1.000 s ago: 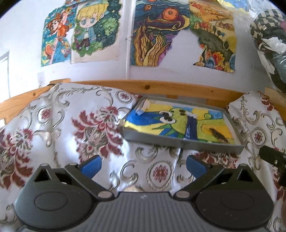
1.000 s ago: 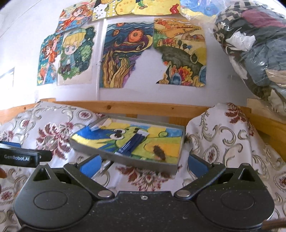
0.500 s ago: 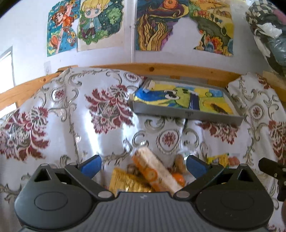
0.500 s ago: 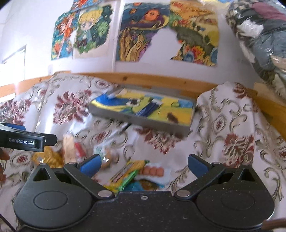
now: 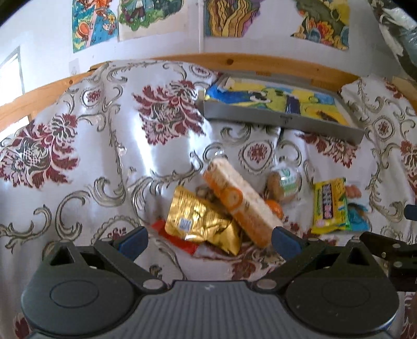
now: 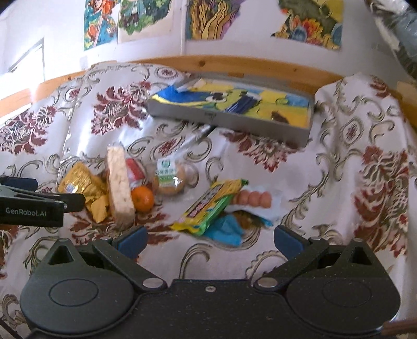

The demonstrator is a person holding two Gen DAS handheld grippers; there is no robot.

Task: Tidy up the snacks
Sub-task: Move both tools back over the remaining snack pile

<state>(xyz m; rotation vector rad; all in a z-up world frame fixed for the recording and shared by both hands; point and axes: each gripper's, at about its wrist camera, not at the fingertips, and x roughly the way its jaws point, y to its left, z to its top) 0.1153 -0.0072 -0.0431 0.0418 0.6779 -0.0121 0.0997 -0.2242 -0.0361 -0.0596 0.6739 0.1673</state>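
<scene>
Snacks lie in a loose pile on a floral cloth. A gold foil packet [image 5: 200,221] [image 6: 83,186] touches a long orange-and-white rice cracker pack [image 5: 239,200] [image 6: 118,186]. Beside them sit a small orange [image 6: 142,199], a clear bag of buns [image 6: 169,178], and a yellow-green bar pack [image 5: 329,206] [image 6: 211,207] on blue and white packets. A grey tray [image 5: 281,118] [image 6: 229,121] with a colourful drawing inside stands behind. My left gripper [image 5: 209,238] hangs open over the gold packet. My right gripper [image 6: 209,240] hangs open near the yellow-green pack.
A wooden rail [image 5: 260,62] runs behind the cloth below a white wall with colourful drawings [image 6: 211,18]. A plastic-wrapped bundle [image 6: 398,28] sits at the upper right. Bare cloth spreads left [image 5: 78,156] and right [image 6: 351,169] of the pile.
Both views have tilted downward, and the snack pile has come fully into sight below the tray. Both grippers stay open and hold nothing.
</scene>
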